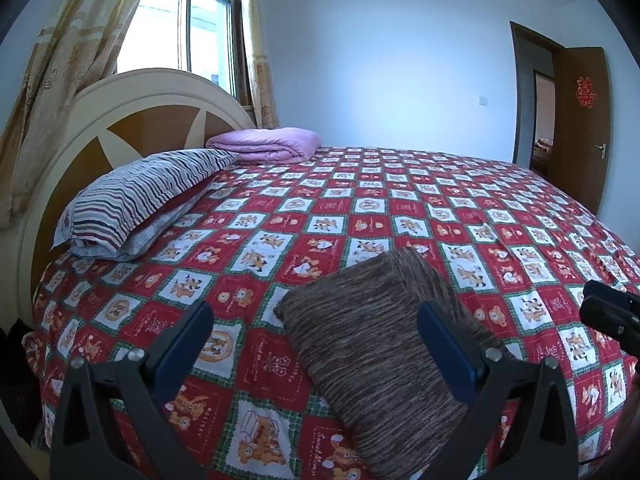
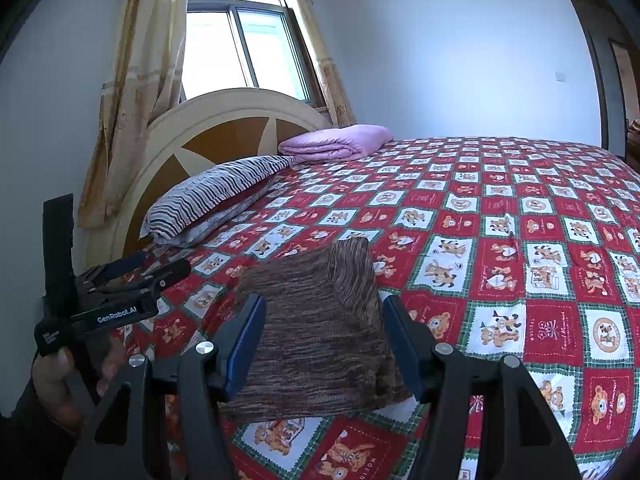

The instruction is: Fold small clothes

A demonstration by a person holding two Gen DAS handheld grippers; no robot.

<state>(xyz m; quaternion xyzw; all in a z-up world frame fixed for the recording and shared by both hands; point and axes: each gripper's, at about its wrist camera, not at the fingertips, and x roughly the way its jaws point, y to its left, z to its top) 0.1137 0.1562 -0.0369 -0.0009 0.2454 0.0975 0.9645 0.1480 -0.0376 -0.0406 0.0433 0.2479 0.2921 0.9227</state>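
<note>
A brown striped knit garment [image 1: 372, 340] lies folded into a compact rectangle on the red patterned bedspread [image 1: 400, 208]; it also shows in the right wrist view [image 2: 320, 332]. My left gripper [image 1: 316, 320] is open and empty, its blue pads either side of the garment's near left part, held above it. My right gripper [image 2: 324, 320] is open and empty, hovering over the garment's near edge. The right gripper shows at the right edge of the left wrist view [image 1: 608, 312]; the left gripper shows at the left of the right wrist view [image 2: 132, 276].
A striped pillow [image 1: 144, 196] and a folded pink blanket [image 1: 268, 144] lie by the headboard [image 1: 132, 120]. A window with curtains [image 1: 188, 28] is behind it. An open brown door [image 1: 580, 120] is at the right. The bedspread [image 2: 520, 240] stretches wide to the right.
</note>
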